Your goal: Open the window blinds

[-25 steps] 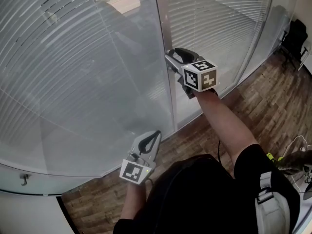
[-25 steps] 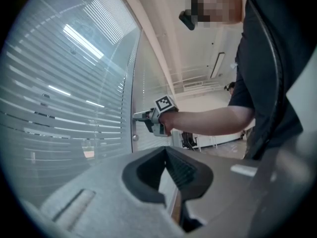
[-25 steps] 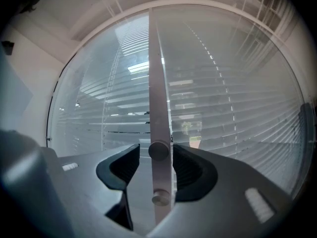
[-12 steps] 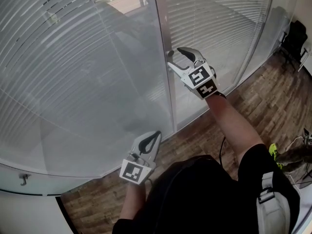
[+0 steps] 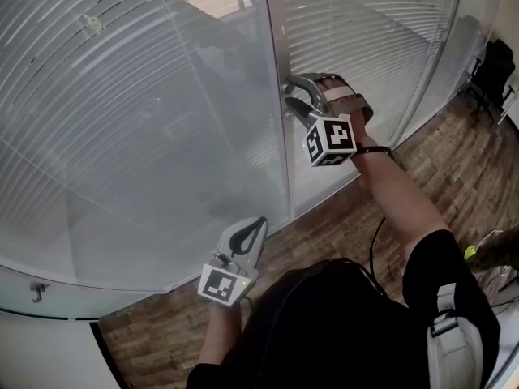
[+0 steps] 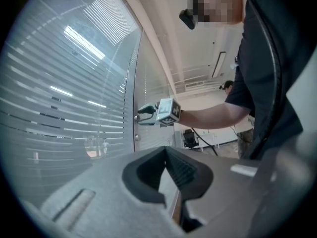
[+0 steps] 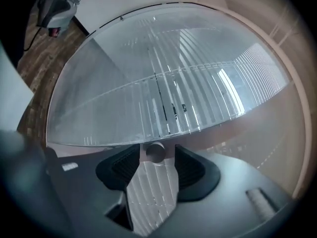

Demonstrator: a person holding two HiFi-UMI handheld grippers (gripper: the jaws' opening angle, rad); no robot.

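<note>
Head view: looking steeply down at window blinds [image 5: 122,112] with horizontal slats behind glass, filling the panes on either side of a metal frame post [image 5: 274,47]. Holding the right gripper [image 5: 292,96] up against that post, marker cube turned toward the camera. Holding the left gripper [image 5: 258,225] lower, near the bottom edge of the left pane, above wood-plank floor [image 5: 454,160].

Left gripper view: pointing along the glass, jaws clenched tip to tip on nothing. Beyond them, seeing the right gripper at the post, with blinds to its left.

Right gripper view: finding a small round knob [image 7: 156,151] on the post between the jaw tips, with a sliver of gap on each side. Released, not clamped on it, though just narrowed a little.
</note>
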